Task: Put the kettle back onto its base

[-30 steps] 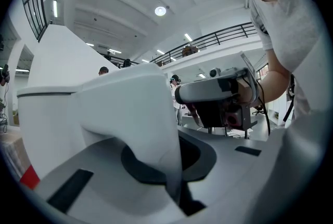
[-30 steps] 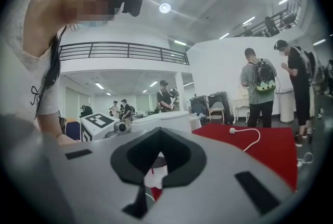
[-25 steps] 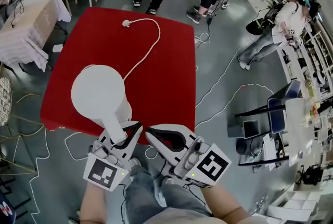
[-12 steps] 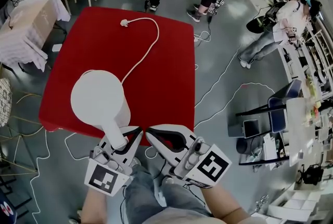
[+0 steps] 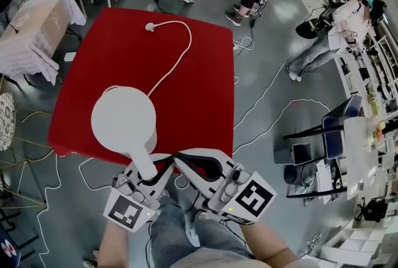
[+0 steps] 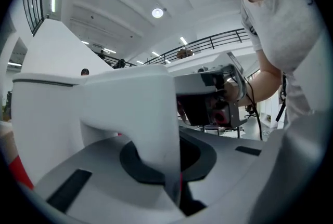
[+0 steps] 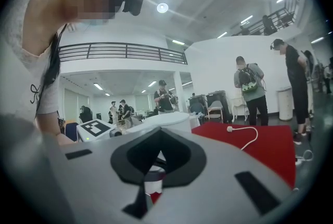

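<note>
Our left gripper (image 5: 152,167) clamps the kettle (image 5: 123,119) by its handle (image 5: 143,162) at five o'clock for steering; our right gripper (image 5: 180,160) sits closed, empty.

White kettle (image 5: 123,119) and white cord (image 5: 181,52) on a red table (image 5: 199,86), mid-frame. Grey floor (image 5: 273,24) around it. The cubes (image 5: 127,212) at the bottom bear black-and-white squares.

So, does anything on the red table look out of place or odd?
Nothing is spilled or broken. The plug lies loose on the red table, in no socket, and the kettle, gripped at its handle by the left gripper, is close to the table's near-left corner.
</note>
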`<state>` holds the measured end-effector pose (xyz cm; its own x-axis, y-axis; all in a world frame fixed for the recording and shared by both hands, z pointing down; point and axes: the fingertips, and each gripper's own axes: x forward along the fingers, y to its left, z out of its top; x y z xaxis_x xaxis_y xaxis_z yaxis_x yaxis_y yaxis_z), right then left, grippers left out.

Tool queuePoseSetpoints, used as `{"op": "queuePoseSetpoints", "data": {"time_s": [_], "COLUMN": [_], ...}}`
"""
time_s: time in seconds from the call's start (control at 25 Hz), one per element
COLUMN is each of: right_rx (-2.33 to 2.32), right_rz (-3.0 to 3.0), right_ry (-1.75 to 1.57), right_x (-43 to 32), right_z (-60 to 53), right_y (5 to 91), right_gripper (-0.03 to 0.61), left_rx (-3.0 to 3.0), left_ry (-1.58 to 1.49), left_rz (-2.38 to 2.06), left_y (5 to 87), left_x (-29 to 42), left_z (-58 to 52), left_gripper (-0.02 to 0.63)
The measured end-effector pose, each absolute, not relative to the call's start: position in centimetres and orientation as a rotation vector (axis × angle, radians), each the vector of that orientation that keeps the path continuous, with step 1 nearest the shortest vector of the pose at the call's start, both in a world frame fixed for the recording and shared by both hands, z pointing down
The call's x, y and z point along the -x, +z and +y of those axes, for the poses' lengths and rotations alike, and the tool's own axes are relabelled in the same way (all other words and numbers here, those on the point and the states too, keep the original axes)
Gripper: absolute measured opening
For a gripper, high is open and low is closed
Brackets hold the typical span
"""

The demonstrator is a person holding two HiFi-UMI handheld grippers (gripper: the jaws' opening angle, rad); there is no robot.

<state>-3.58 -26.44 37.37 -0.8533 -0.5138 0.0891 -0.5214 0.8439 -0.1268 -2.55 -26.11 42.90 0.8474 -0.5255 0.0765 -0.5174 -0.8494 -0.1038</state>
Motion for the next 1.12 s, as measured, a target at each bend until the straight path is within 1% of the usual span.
{"op": "queuePoseSetpoints", "data": {"time_s": [0.2, 0.36, 0.48, 0.56, 0.88, 1.04, 1.12], "right_rx": [-0.82, -0.806, -0.794, -0.788, -0.721, -0.69, -0.679], "right_rz": [-2.976, -2.979, -2.983, -2.988, -3.015, -3.02, -3.019], "right_ry": [0.218, 0.219, 0.224, 0.217, 0.196, 0.19, 0.186], "right_x": [3.9, 4.1, 4.2, 4.4, 5.3, 5.6, 5.6], "right_z": [-26.2, -25.6, -25.3, -25.2, -24.0, -23.0, -22.6], "right_y": [37.0, 37.0, 36.8, 36.7, 36.2, 36.0, 36.0], "right_gripper": [0.008, 0.008, 0.008, 0.008, 0.008, 0.008, 0.008], "left_rx": [3.0, 3.047, 3.037, 3.036, 2.988, 3.021, 3.067], "left_ry": [-0.12, -0.128, -0.203, -0.236, -0.363, -0.302, -0.242], "left_rz": [0.689, 0.601, 0.656, 0.708, 0.884, 0.946, 0.966], "left_y": [42.7, 42.8, 43.2, 43.5, 44.1, 43.9, 44.0], "left_x": [2.8, 3.5, 5.2, 6.3, 8.3, 9.3, 10.0], "left_z": [-25.3, -24.5, -24.6, -24.5, -24.4, -24.1, -23.9], "left_gripper": [0.016, 0.062, 0.074, 0.095, 0.103, 0.11, 0.126]}}
